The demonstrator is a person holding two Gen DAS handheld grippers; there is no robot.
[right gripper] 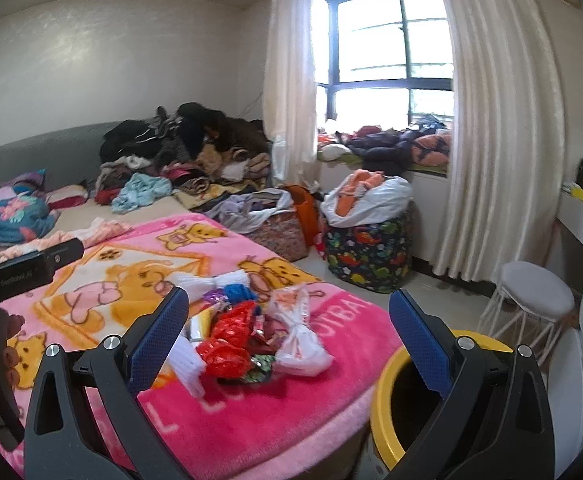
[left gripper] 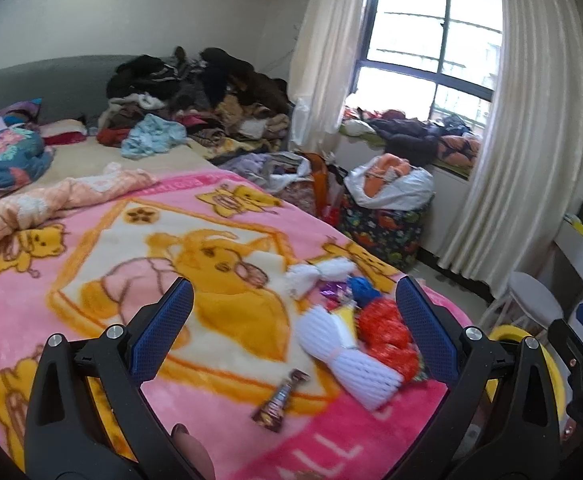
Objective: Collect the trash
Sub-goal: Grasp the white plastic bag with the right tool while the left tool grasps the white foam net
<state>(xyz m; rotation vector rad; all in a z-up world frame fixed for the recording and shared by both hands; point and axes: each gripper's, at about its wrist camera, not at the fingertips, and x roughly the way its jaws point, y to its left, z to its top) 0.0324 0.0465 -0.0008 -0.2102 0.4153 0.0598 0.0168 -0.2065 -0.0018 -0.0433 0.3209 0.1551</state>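
A heap of trash lies on the pink bear blanket (left gripper: 91, 248) near the bed's corner: white foam nets (left gripper: 351, 352), a red foil wrapper (left gripper: 387, 332), a blue scrap (left gripper: 361, 286), and a brown snack wrapper (left gripper: 279, 400) lying apart. In the right wrist view the same heap shows the red wrapper (right gripper: 227, 340), a white plastic bag (right gripper: 299, 332) and foam net (right gripper: 187, 356). A yellow-rimmed bin (right gripper: 387, 400) stands beside the bed. My left gripper (left gripper: 295, 320) is open above the heap. My right gripper (right gripper: 291, 328) is open, between heap and bin.
Piles of clothes (left gripper: 195, 92) cover the bed's far end. Bags of clothes (right gripper: 363, 216) stand on the floor by the window. A white stool (right gripper: 535, 292) stands right of the bin. The bin's rim also shows in the left wrist view (left gripper: 511, 332).
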